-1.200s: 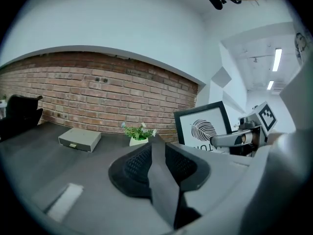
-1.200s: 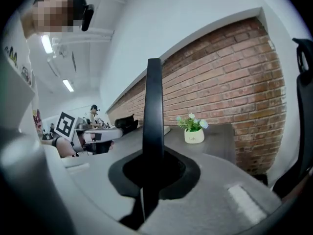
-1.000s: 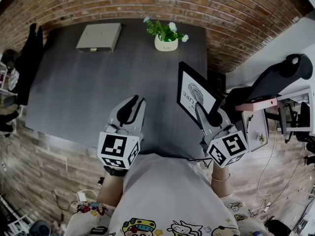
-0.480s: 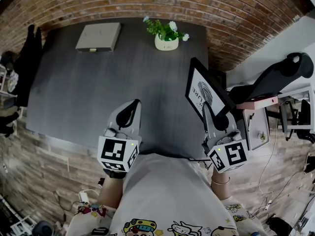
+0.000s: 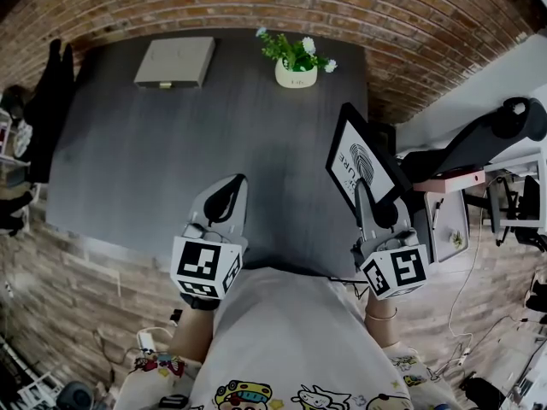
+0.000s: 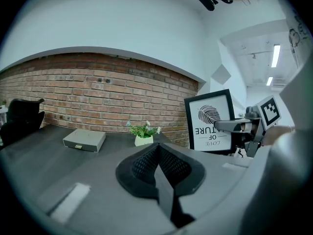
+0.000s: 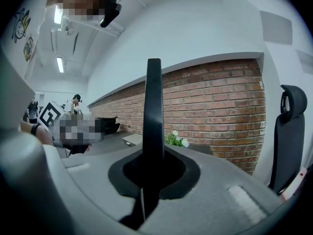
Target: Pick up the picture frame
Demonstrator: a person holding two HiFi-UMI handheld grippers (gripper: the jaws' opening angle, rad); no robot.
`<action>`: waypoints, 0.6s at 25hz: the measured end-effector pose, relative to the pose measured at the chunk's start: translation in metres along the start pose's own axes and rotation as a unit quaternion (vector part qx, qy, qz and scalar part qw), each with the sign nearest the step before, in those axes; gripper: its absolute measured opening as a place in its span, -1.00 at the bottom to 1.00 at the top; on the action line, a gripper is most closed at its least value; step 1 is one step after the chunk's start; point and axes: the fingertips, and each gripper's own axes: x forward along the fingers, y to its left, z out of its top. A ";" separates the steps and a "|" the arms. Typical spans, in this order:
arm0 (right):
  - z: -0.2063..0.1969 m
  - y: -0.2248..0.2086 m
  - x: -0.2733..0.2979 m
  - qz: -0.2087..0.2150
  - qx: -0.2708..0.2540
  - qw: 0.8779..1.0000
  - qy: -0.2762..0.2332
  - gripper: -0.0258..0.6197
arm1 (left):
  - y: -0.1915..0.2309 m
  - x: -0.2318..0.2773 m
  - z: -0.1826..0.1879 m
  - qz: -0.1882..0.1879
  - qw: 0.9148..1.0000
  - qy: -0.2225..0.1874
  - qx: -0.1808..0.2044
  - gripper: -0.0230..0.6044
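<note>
The picture frame [image 5: 362, 161] is black with a white print of a leaf-like whorl and some words. It hangs tilted in the air over the dark table's right edge, clear of the tabletop. My right gripper [image 5: 371, 200] is shut on its lower edge. In the right gripper view the frame [image 7: 153, 106] stands edge-on between the pads. The left gripper view shows the frame [image 6: 210, 120] upright with my right gripper [image 6: 229, 126] clamped on it. Over the table's near edge, my left gripper [image 5: 228, 196] is shut with nothing in it.
A white pot of small flowers [image 5: 296, 65] and a flat grey box [image 5: 173, 62] sit at the back of the dark table [image 5: 145, 161], against a brick wall. A black office chair [image 5: 483, 135] and a small side desk stand to the right.
My left gripper's jaws have closed on nothing. The right gripper has carried the frame up and a little to the right, and the frame stands more upright.
</note>
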 end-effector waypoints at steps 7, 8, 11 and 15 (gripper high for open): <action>-0.005 0.002 0.004 0.002 0.012 1.000 0.005 -0.88 | 0.001 0.002 0.000 -0.002 1.000 0.005 0.002 -0.88; -0.006 0.002 0.005 0.003 0.013 1.000 0.005 -0.88 | 0.001 0.002 -0.001 -0.002 1.000 0.006 0.003 -0.88; -0.006 0.002 0.006 0.004 0.016 1.000 0.004 -0.88 | 0.003 0.003 -0.003 0.001 1.000 0.008 0.003 -0.88; -0.007 0.000 0.007 0.008 0.014 1.000 0.005 -0.88 | 0.004 0.004 -0.003 0.005 1.000 0.009 0.003 -0.88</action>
